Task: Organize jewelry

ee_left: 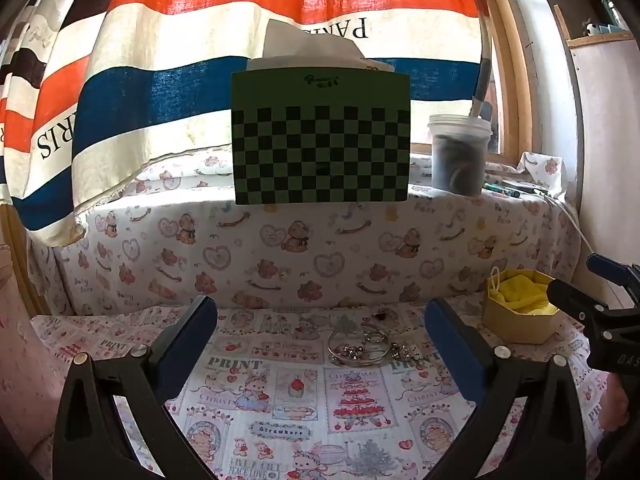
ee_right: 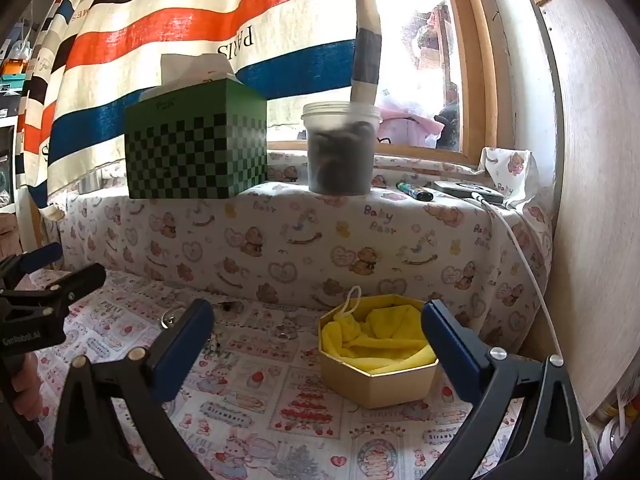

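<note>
A green box [ee_left: 320,140] is showing black checks; the gold box [ee_right: 376,380] is holding yellow cloth [ee_right: 376,340] (curtain [ee_left: 180,40] striped orange, blue, black).

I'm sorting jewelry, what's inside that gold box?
The gold octagonal box holds a crumpled yellow cloth pouch with a cord loop. No jewelry shows; anything under the cloth is hidden.
</note>
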Tool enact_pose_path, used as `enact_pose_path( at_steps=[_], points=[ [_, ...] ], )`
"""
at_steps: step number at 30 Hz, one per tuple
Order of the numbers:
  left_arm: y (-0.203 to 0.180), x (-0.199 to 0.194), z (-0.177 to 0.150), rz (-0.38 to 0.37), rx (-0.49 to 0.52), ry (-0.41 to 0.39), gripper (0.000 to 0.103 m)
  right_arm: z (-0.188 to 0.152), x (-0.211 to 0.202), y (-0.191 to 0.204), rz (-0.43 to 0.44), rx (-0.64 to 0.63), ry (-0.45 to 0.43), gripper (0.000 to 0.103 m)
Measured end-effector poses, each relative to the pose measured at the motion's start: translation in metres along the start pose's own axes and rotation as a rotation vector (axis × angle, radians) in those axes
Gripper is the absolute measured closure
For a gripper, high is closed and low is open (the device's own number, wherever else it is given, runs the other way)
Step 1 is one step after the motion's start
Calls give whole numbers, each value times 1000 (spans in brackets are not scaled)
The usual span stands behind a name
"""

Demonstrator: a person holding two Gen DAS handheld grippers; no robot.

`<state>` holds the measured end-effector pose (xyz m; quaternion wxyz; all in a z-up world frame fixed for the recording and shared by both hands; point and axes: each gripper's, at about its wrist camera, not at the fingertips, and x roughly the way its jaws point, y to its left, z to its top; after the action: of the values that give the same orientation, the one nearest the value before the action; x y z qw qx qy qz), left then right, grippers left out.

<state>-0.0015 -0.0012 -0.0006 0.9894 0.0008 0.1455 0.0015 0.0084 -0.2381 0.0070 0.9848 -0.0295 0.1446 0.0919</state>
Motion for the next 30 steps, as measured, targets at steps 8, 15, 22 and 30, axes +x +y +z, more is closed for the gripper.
enact_pose_path(
  at_steps=[8, 15, 22, 30],
  points=[
    [0, 0, 0, 7, 0, 4, 0, 0, 0, -1, 2, 0, 0, 0],
    [0, 1, 1, 5, 2, 5, 0, 0, 0, -1, 1, 1, 1, 0],
    [0, 0, 1, 6, 2, 6, 0, 0, 1, -1, 1, 1, 2, 0],
    [1, 0, 1, 2, 6, 7, 0, -1, 2, 2, 23, -9, 18, 0]
  ],
)
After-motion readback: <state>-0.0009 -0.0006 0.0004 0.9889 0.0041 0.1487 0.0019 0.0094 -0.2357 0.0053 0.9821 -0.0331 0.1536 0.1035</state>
